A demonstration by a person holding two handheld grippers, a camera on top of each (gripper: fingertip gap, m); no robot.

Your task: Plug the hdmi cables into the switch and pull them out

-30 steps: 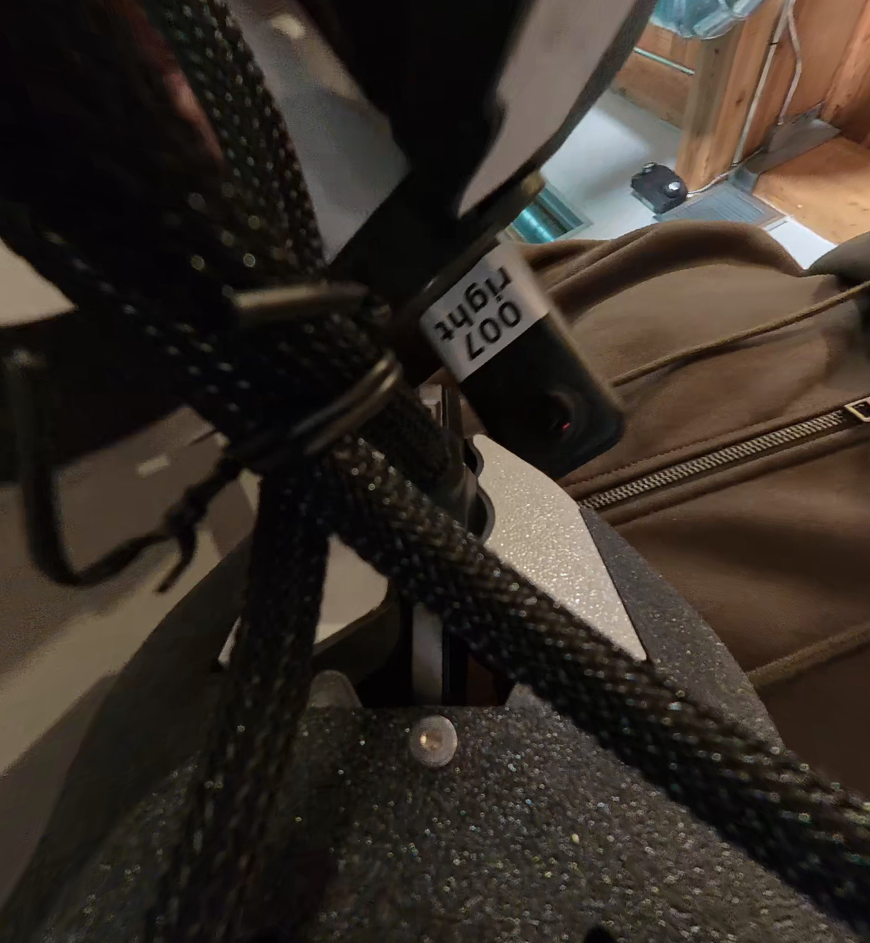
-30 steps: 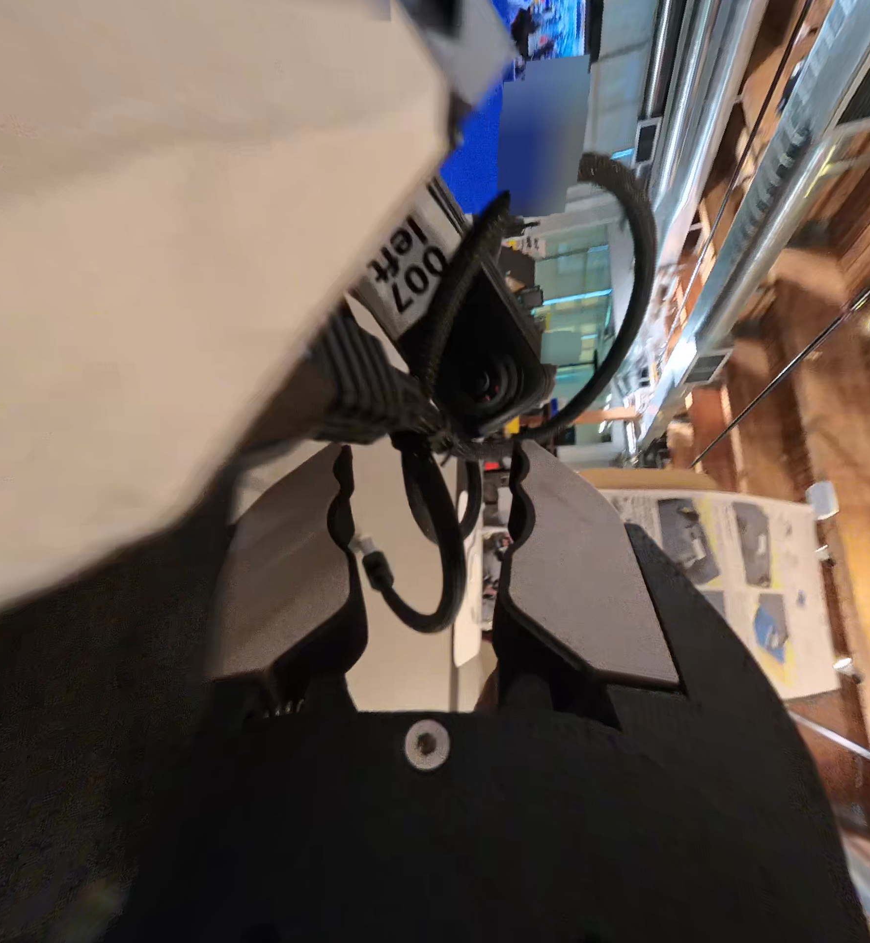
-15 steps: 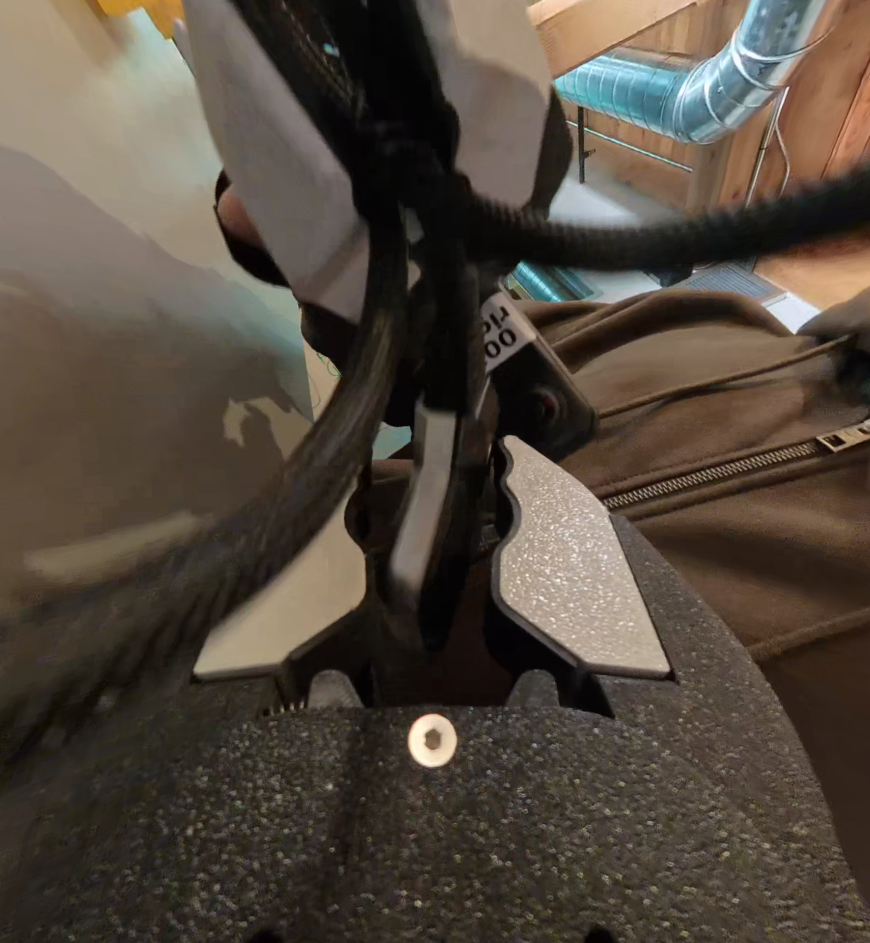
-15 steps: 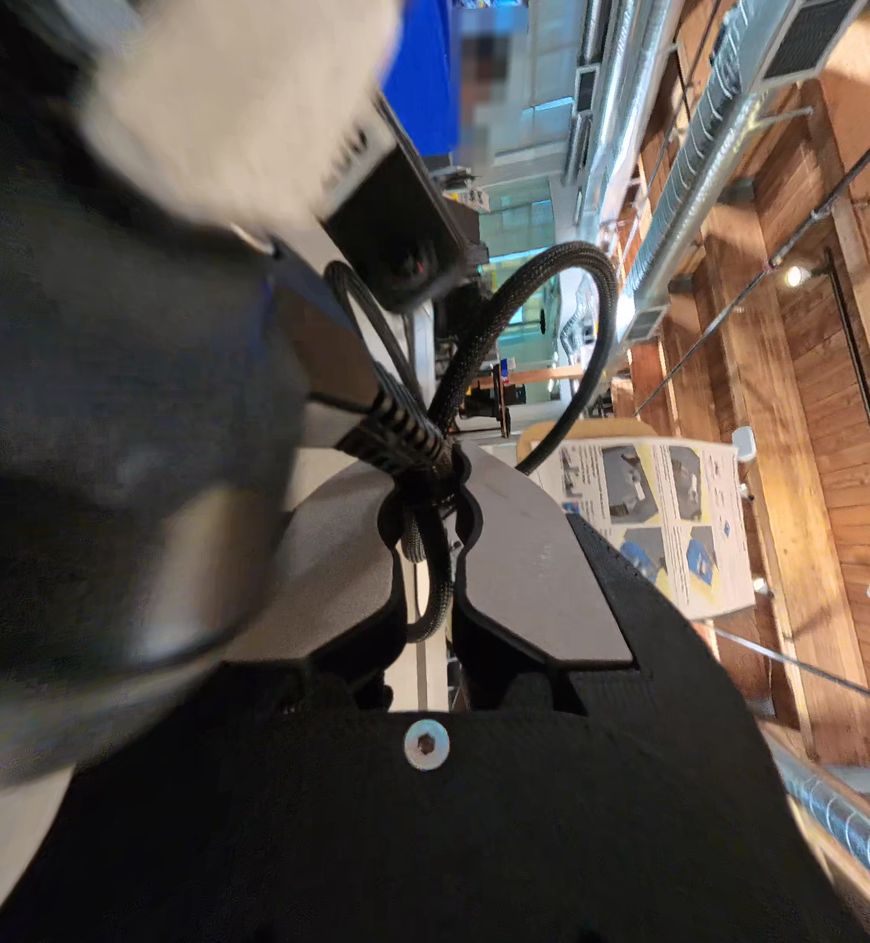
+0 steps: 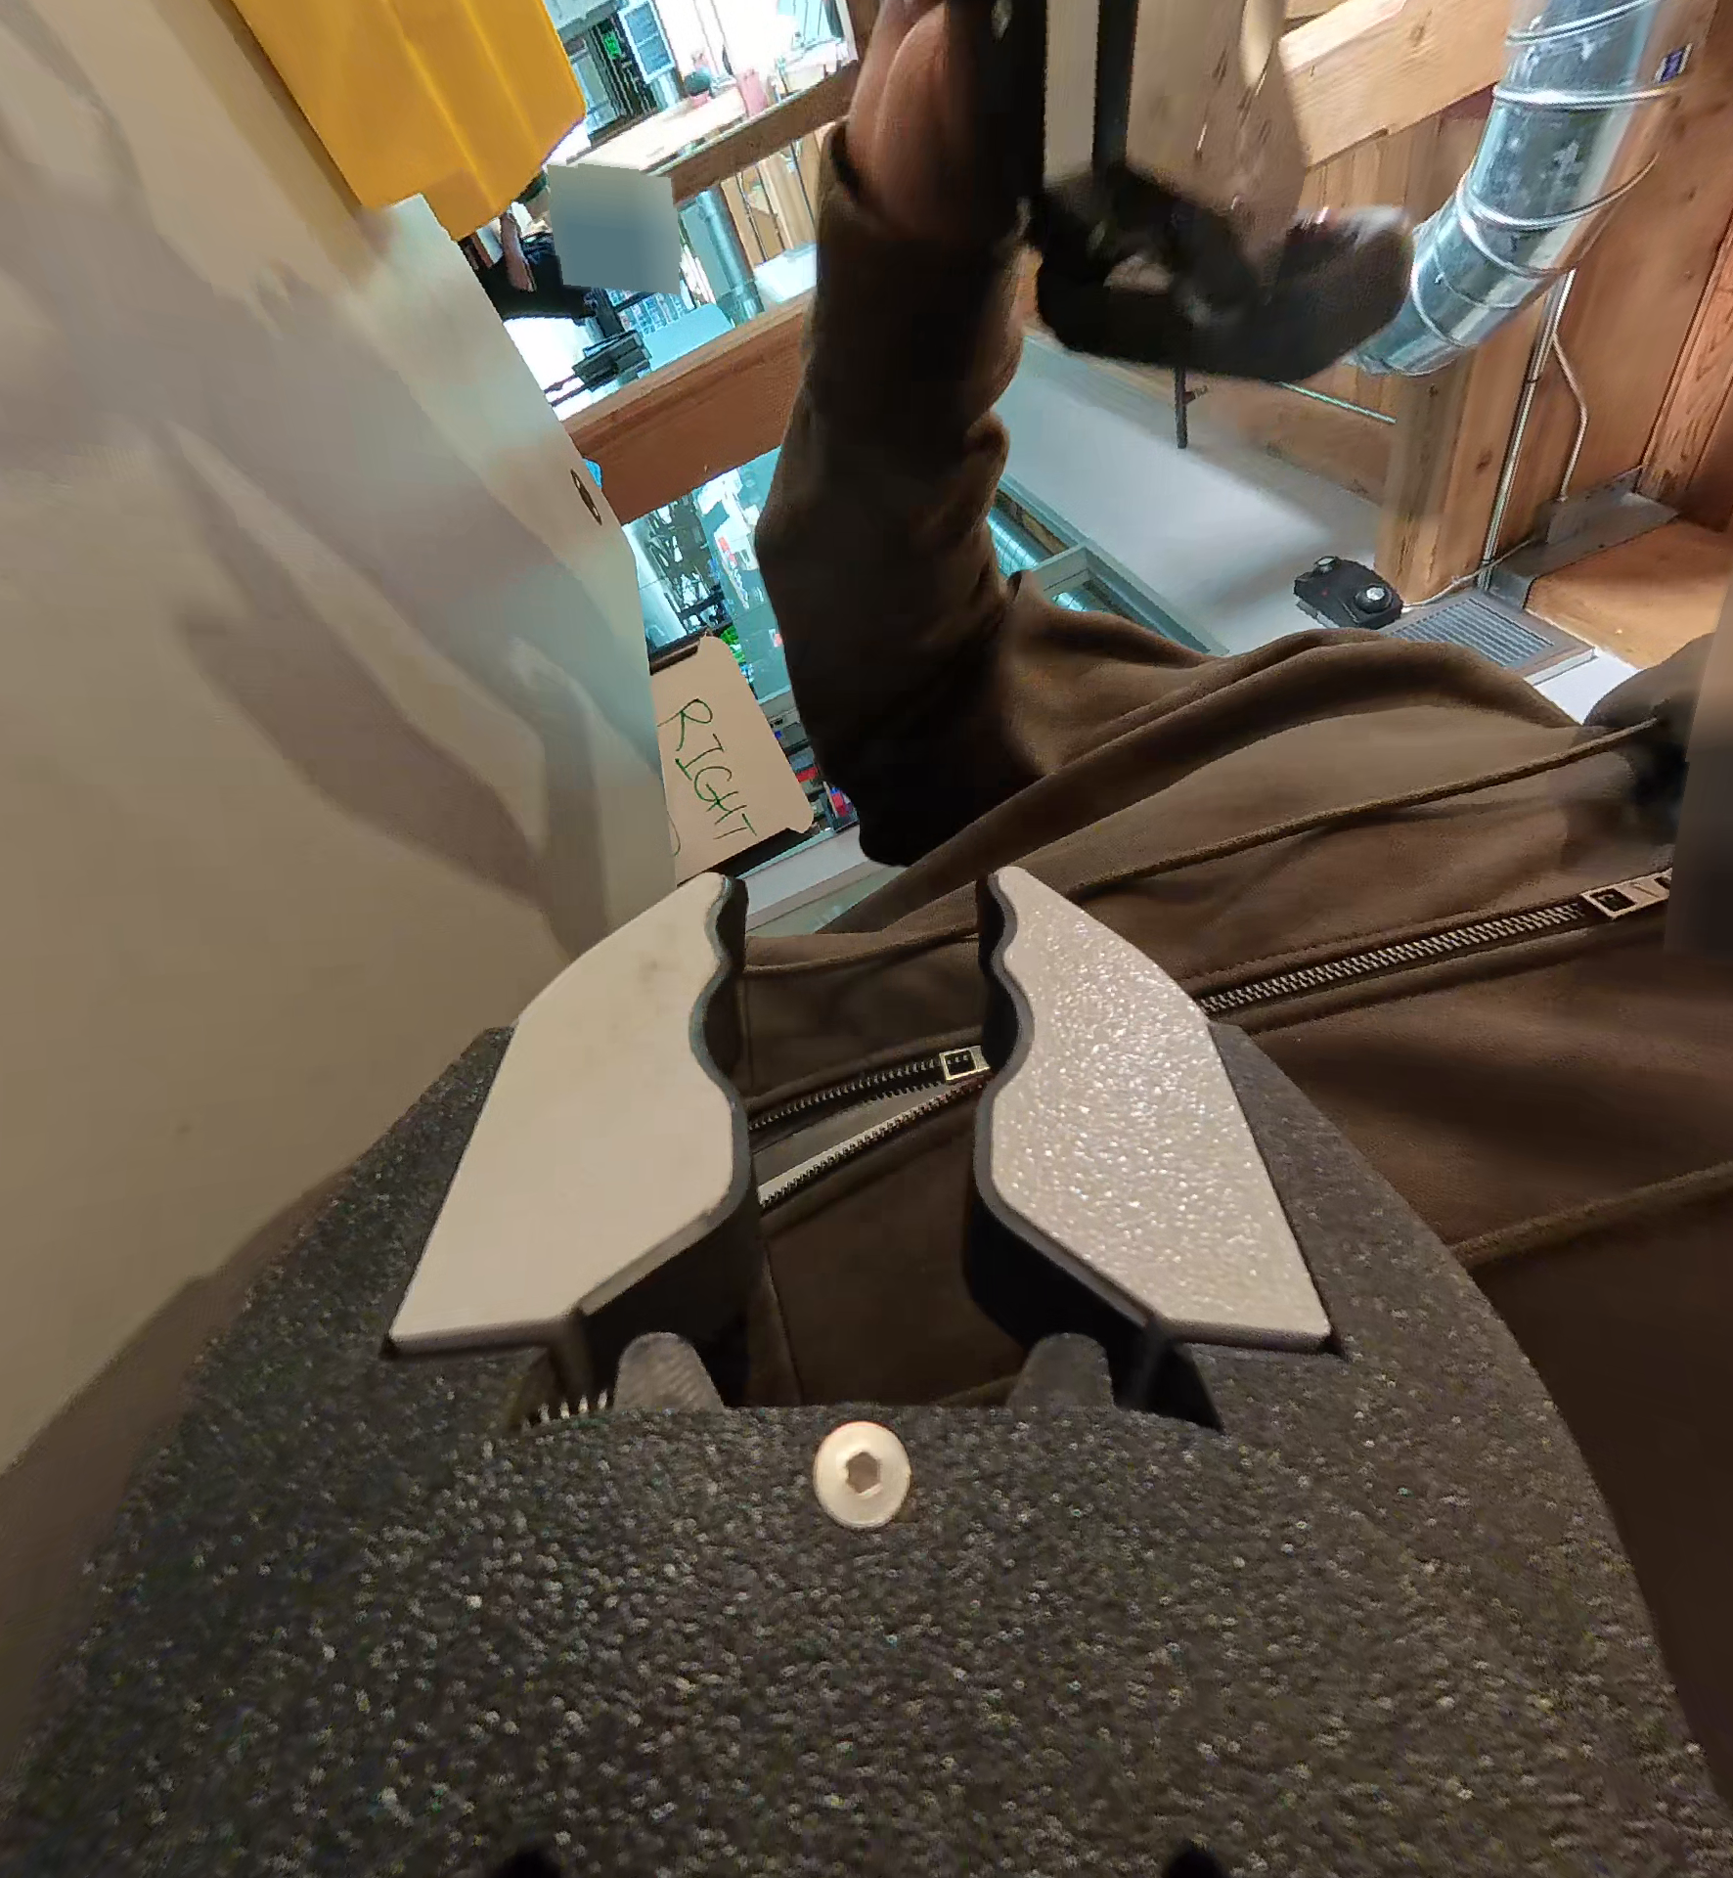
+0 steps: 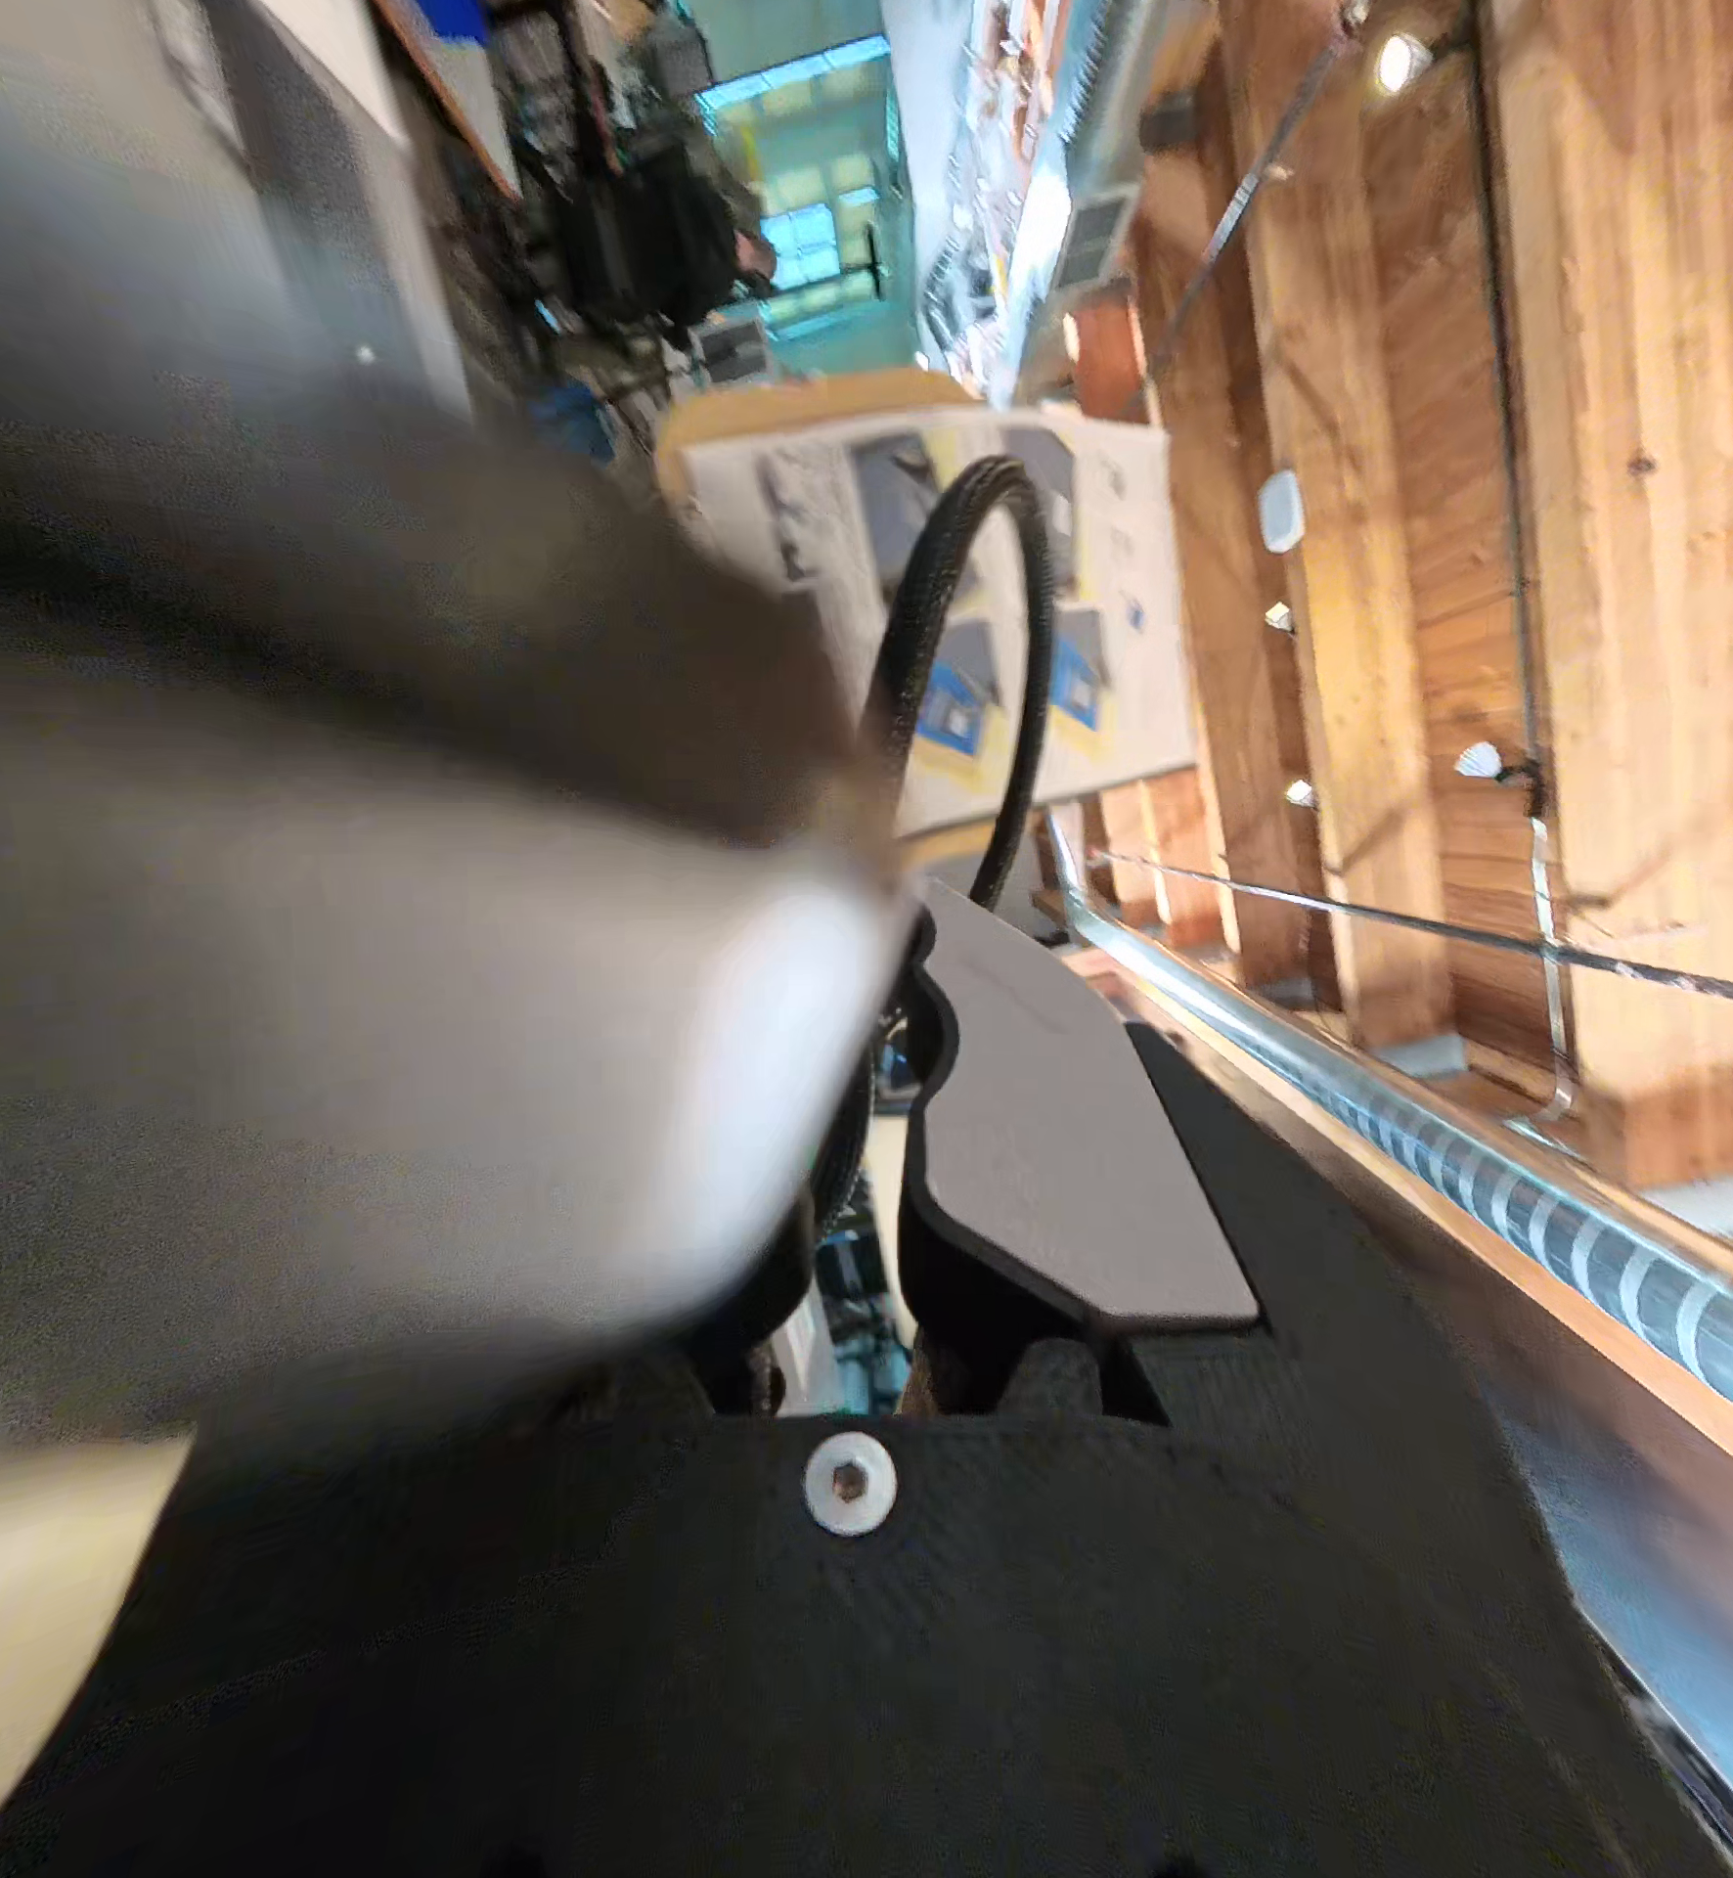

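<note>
wooden walls behind | left tongs (image 5: 860,915) gaping, bare, aimed at brown jacket (image 5: 1452,1067) | right tongs (image 6: 908,915) half hidden, state unclear

The left hand-held gripper (image 5: 862,904) has a rough, grainy black plastic body and matt grey pebbled fingers (image 5: 1116,1118). Behind it lies a soft brown cloth jacket (image 5: 1452,1067) with a metal zipper (image 5: 1401,950). A braided black cable (image 6: 1030,650) loops before raw wooden beams (image 6: 1655,508) and shiny ribbed metal ducting (image 5: 1513,234).
</note>
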